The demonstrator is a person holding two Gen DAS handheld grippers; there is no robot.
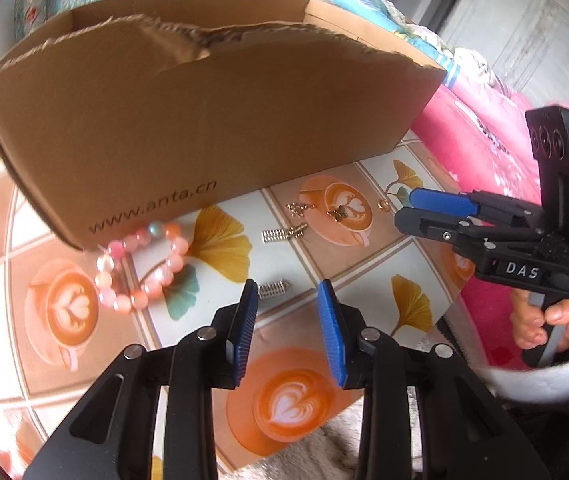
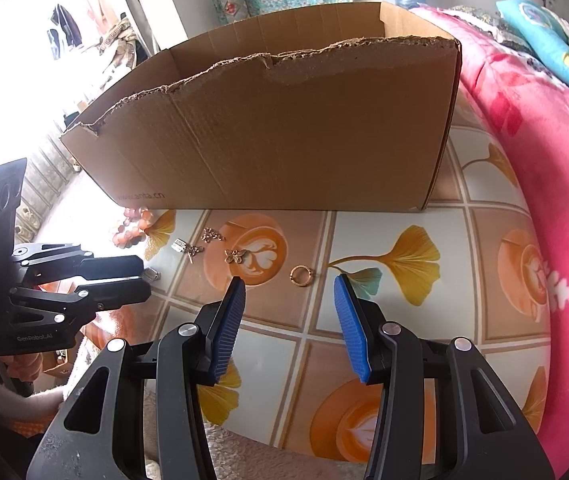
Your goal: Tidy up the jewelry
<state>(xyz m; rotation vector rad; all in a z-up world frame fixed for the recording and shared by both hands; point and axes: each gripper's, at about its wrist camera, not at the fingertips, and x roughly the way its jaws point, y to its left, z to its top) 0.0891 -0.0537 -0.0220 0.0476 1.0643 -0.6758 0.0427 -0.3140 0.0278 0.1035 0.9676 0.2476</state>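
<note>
An open brown cardboard box (image 1: pixel 188 120) marked www.anta.cn stands on the patterned table; it also shows in the right wrist view (image 2: pixel 284 132). In front of it lie a pink bead bracelet (image 1: pixel 140 268), small silver clasps (image 1: pixel 274 235), a silver spring piece (image 1: pixel 272 290), a chain (image 1: pixel 298 209), a butterfly charm (image 2: pixel 237 257) and a gold ring (image 2: pixel 301 275). My left gripper (image 1: pixel 287 292) is open and empty, just right of the spring piece. My right gripper (image 2: pixel 289 285) is open and empty, its tips straddling the space just before the ring.
The tablecloth (image 2: pixel 388 320) has coffee-cup and ginkgo-leaf prints. A pink quilt (image 2: pixel 544 184) and blue bedding (image 2: pixel 556 40) lie along the right side. A fluffy white rug shows at the table's near edge (image 1: pixel 324 452).
</note>
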